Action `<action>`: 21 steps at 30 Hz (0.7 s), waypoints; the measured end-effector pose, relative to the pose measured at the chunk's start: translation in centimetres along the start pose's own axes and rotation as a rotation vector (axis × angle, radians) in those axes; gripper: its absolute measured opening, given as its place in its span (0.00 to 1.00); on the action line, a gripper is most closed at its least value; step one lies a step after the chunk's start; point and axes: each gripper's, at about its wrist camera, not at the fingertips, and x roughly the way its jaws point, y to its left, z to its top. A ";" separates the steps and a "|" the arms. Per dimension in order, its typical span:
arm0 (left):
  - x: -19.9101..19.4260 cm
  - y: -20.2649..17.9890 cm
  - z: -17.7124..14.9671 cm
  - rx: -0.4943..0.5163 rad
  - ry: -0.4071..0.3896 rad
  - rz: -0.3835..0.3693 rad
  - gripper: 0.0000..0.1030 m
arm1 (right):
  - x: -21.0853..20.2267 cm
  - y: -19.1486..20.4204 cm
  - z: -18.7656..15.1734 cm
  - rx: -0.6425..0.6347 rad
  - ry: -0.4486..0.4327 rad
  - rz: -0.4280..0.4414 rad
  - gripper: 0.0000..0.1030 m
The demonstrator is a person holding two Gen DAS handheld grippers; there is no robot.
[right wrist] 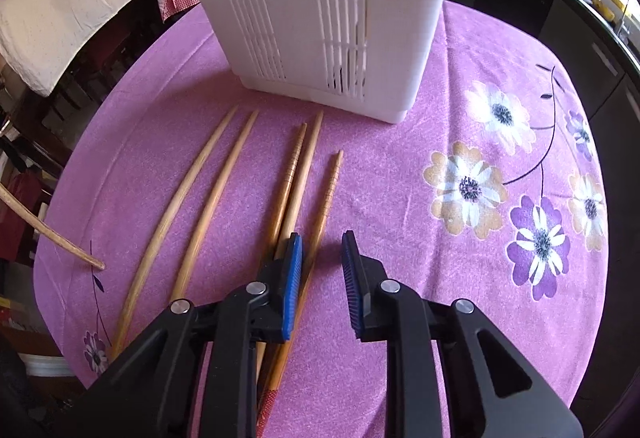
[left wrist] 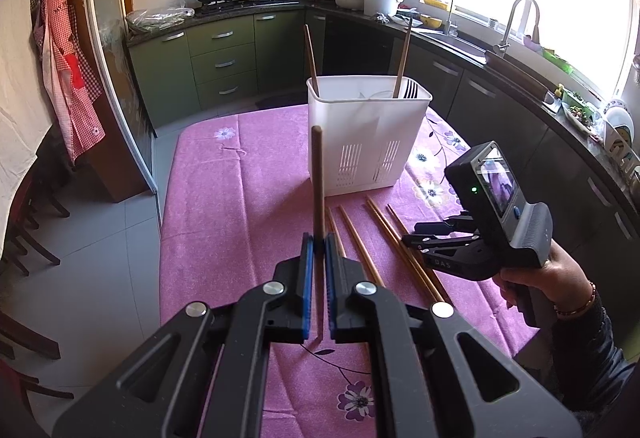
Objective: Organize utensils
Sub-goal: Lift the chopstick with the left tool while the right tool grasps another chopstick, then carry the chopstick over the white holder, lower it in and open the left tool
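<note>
My left gripper [left wrist: 319, 242] is shut on a brown chopstick [left wrist: 318, 182], held upright with its lower tip near the purple cloth. The white utensil holder [left wrist: 366, 134] stands ahead with two chopsticks [left wrist: 402, 62] and forks inside. Several chopsticks [left wrist: 360, 242] lie on the cloth in front of it. In the right wrist view my right gripper [right wrist: 322, 242] is open, low over those loose chopsticks [right wrist: 304, 174], its left finger above one. The holder [right wrist: 320, 10] is just beyond. The held chopstick's tip [right wrist: 60, 242] shows at left.
The table carries a purple flowered cloth [left wrist: 224, 206]. The right gripper body [left wrist: 492, 214] and the hand holding it are at the right of the table. Kitchen counters, a sink [left wrist: 460, 42] and a stove ring the room. Chairs stand at left.
</note>
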 end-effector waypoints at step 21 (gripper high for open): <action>0.1 -0.2 -0.2 0.013 0.004 0.015 0.06 | -13.3 -1.6 -1.9 0.062 -0.399 0.015 0.06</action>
